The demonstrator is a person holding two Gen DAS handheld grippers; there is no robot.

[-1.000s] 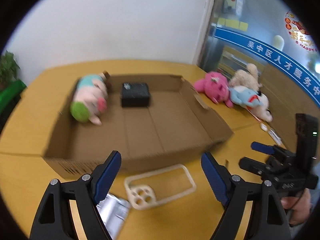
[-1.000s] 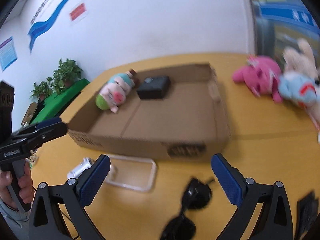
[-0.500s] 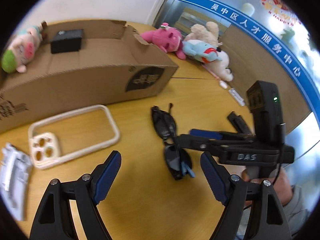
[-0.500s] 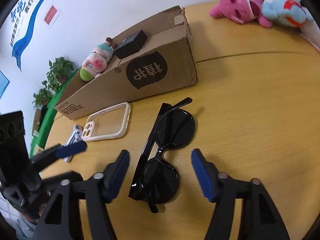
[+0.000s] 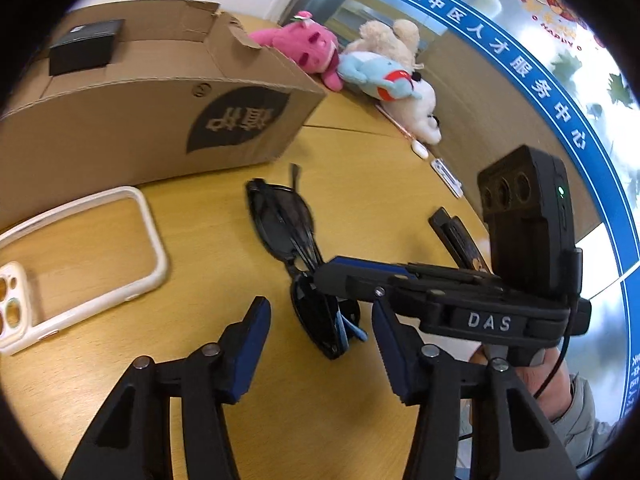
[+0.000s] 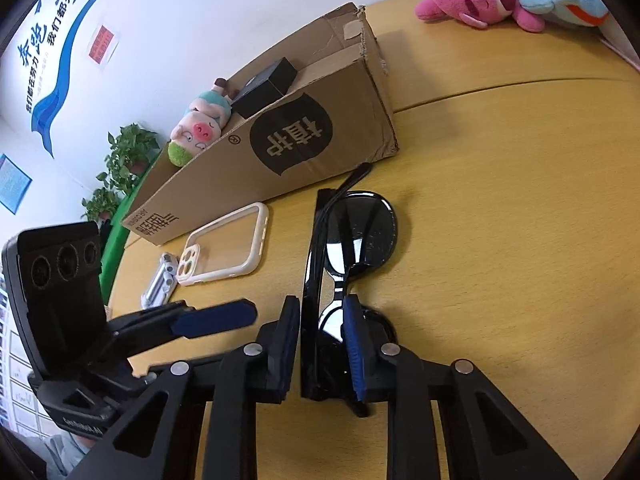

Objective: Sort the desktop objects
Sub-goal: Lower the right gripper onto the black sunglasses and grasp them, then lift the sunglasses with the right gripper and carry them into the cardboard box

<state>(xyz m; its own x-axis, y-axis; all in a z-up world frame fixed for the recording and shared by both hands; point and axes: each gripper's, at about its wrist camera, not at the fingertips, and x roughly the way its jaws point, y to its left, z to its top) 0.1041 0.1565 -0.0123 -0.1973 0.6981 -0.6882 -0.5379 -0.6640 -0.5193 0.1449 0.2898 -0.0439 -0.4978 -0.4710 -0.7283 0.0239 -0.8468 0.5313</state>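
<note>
- The folded black plastic sunglasses point(image 6: 352, 248) lie on the yellow wooden desk point(image 6: 500, 240), just near of the brown cardboard box point(image 6: 288, 148).
- Their long axis runs near to far, one temple tip pointing at the box (lenses side by side along that line).
- The right gripper point(image 6: 320, 344) has just been closing; its fingers clamp the near lens and frame.
- The left gripper point(image 5: 320, 344) has just been closing too; its fingers stand apart, empty, just left of the sunglasses.

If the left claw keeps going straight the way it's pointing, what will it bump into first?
Probably the black sunglasses, lying on the table just ahead between the left claw fingers. The right claw reaches across there too, so depth is uncertain.
</note>
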